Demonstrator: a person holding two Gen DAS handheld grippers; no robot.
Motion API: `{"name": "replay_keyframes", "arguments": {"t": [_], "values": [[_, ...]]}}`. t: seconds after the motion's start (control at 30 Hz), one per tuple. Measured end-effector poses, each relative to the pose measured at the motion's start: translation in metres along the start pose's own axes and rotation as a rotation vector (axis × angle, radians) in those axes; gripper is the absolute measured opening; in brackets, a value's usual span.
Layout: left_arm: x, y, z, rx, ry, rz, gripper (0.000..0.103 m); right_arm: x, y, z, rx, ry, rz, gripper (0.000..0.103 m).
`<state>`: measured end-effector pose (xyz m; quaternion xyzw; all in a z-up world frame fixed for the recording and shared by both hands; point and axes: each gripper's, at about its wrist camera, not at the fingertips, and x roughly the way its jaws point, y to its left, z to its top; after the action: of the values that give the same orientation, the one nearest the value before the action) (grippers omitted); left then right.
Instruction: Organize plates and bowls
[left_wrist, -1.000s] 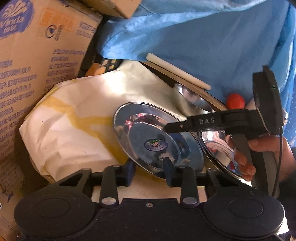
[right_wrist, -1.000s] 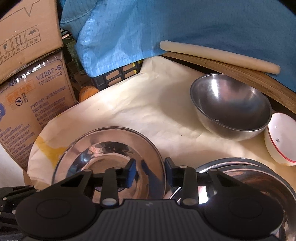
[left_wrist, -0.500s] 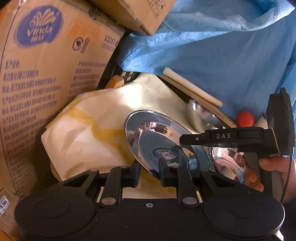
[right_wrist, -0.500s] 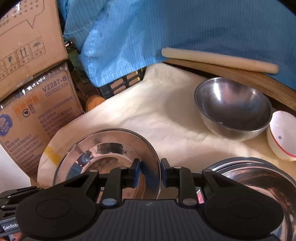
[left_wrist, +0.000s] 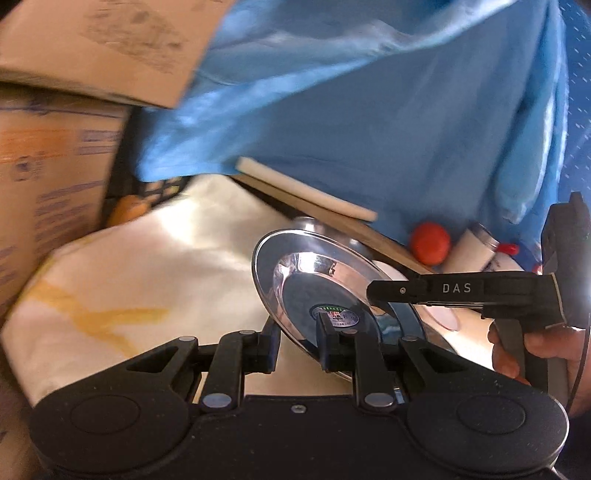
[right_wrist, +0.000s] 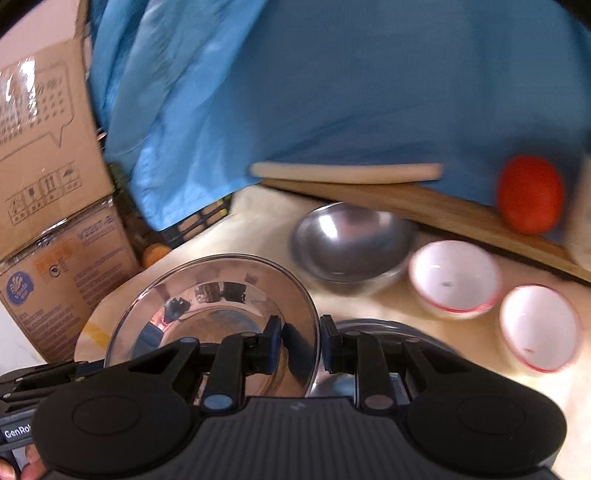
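Both tongs pinch one steel plate, lifted and tilted.

The left tongs (left_wrist: 297, 341) clamp the steel plate (left_wrist: 325, 295) at its near rim; the right tongs (right_wrist: 301, 341) clamp its right rim. Below, a second plate (right_wrist: 373, 326) lies on the cloth-covered counter (right_wrist: 369, 299), near a steel bowl (right_wrist: 351, 240) and two white bowls (right_wrist: 456, 275).

Bowls (right_wrist: 454, 275) right of plate (right_wrist: 218, 314)

Cream cloth (right_wrist: 258, 236), steel bowl (right_wrist: 351, 240) (two white bowls (right_wrist: 456, 275))
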<state>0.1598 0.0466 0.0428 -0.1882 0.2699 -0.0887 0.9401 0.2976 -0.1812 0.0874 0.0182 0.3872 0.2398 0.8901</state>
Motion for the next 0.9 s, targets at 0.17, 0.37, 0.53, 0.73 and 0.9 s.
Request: {"name": "replay_keyframes", "arguments": {"t": [0.17, 0.37, 0.53, 0.73, 0.9], "values": [[0.013, -0.028, -0.006, 0.035, 0.029, -0.048, 0.022, -0.023, -0.029, -0.01, 0.042, -0.021, -0.047, 0.025], [0.029, -0.053, -0.014, 0.073, 0.062, -0.087, 0.022, -0.038, -0.059, -0.026, 0.09, -0.027, -0.085, 0.025], [0.04, -0.065, -0.02, 0.093, 0.09, -0.094, 0.022, -0.044, -0.072, -0.036, 0.11, -0.022, -0.101, 0.025], [0.045, -0.073, -0.025, 0.107, 0.108, -0.09, 0.022, -0.047, -0.08, -0.041, 0.121, -0.024, -0.101, 0.025], [0.047, -0.075, -0.024, 0.112, 0.118, -0.086, 0.022, -0.045, -0.083, -0.043, 0.121, -0.018, -0.101, 0.025]]}}
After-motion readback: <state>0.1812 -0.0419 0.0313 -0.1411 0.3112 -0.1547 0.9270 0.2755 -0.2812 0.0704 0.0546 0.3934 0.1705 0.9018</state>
